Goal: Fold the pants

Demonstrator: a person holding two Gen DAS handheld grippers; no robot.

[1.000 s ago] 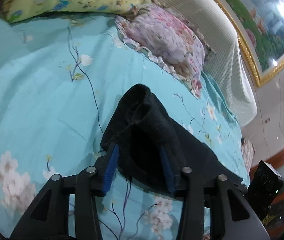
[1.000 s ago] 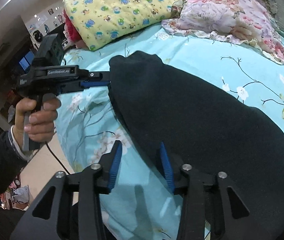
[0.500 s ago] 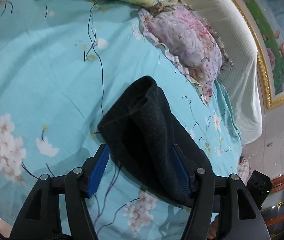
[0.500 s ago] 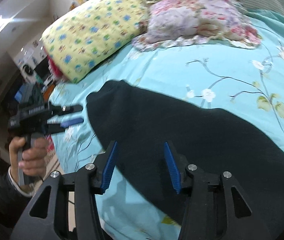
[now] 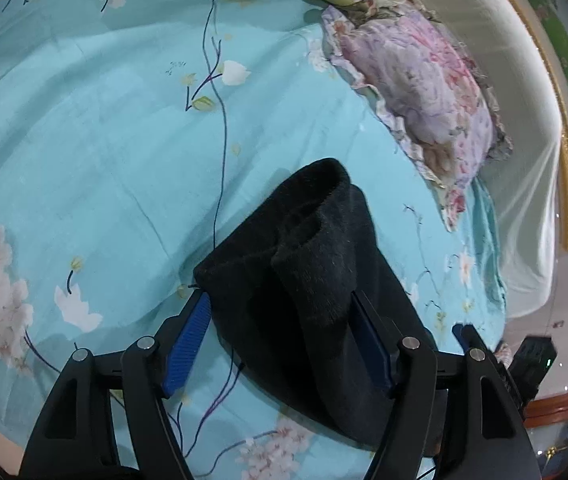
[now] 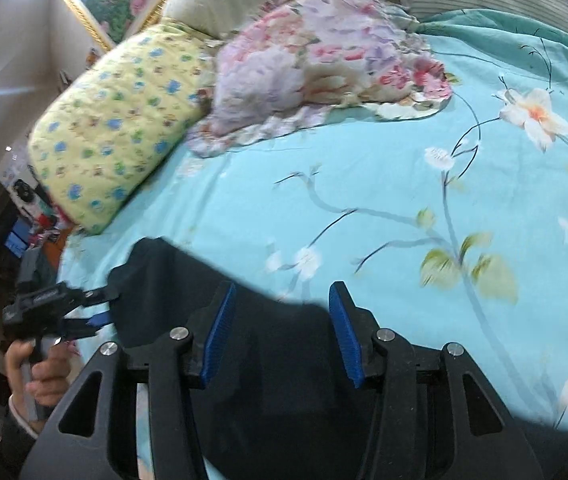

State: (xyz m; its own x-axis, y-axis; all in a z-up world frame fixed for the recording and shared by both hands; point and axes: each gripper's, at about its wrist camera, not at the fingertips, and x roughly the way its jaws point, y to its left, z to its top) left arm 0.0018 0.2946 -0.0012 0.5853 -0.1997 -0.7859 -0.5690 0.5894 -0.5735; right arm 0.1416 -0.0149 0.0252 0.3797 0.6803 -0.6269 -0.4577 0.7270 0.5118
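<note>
The pants [image 5: 307,280] lie bunched on the bed sheet [image 5: 84,152], rolled end toward 12 o'clock, and a second ago my left gripper [image 5: 280,340] was pinching them. Both it and my right gripper [image 6: 280,332] now stand wide apart, nothing clamped. I judge that fold released; pillows [image 6: 212,92] sit at 11 o'clock.

Black fleece pants [image 5: 315,280] bunched on a turquoise floral bedsheet [image 5: 84,140].

In the left wrist view the pants fill the lower centre of the frame as a dark, fuzzy mound, one rounded fold rising toward mid-frame and a second flap draped over it, the rest trailing to the lower right. In the right wrist view the same cloth [image 6: 276,360] spreads across the lower left and bottom of the frame, lying flat, its far edge curved, its outline blurred.
</note>
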